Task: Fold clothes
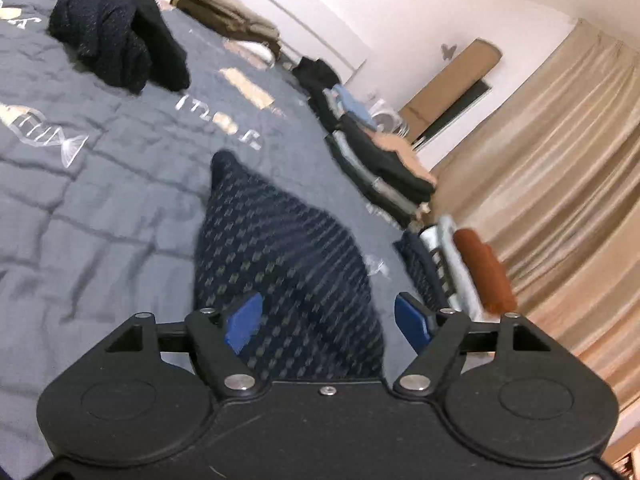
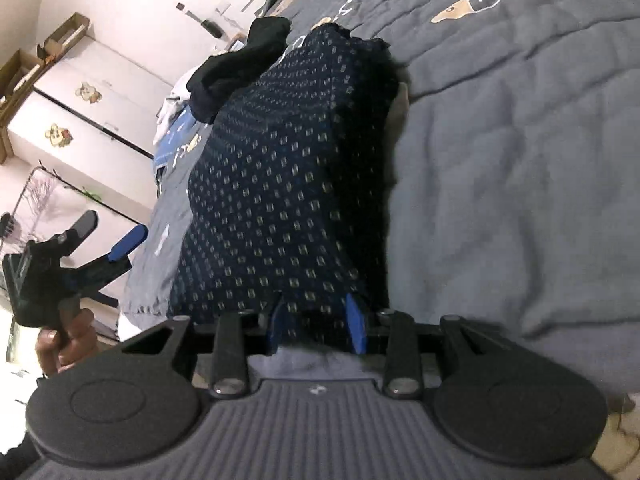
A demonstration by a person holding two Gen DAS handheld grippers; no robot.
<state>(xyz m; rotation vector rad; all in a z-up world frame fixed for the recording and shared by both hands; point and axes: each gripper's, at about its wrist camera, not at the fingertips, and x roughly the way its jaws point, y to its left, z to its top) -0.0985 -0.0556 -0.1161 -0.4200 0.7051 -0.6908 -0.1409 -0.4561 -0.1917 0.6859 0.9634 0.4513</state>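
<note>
Right claw (image 2: 318, 326), closed on the near hem of the navy dotted woven garment (image 2: 288, 184), whose long axis runs straight away from it over the grey quilted bed (image 2: 520, 160); left claw (image 1: 330, 318), open and apart from that garment, holds nothing.

— What does the garment look like?
— The navy patterned garment (image 2: 288, 184) carries rows of small pale squares.
— Where does it lie?
— It hangs bunched above the grey quilt (image 2: 520, 160), tapering to a point.
</note>
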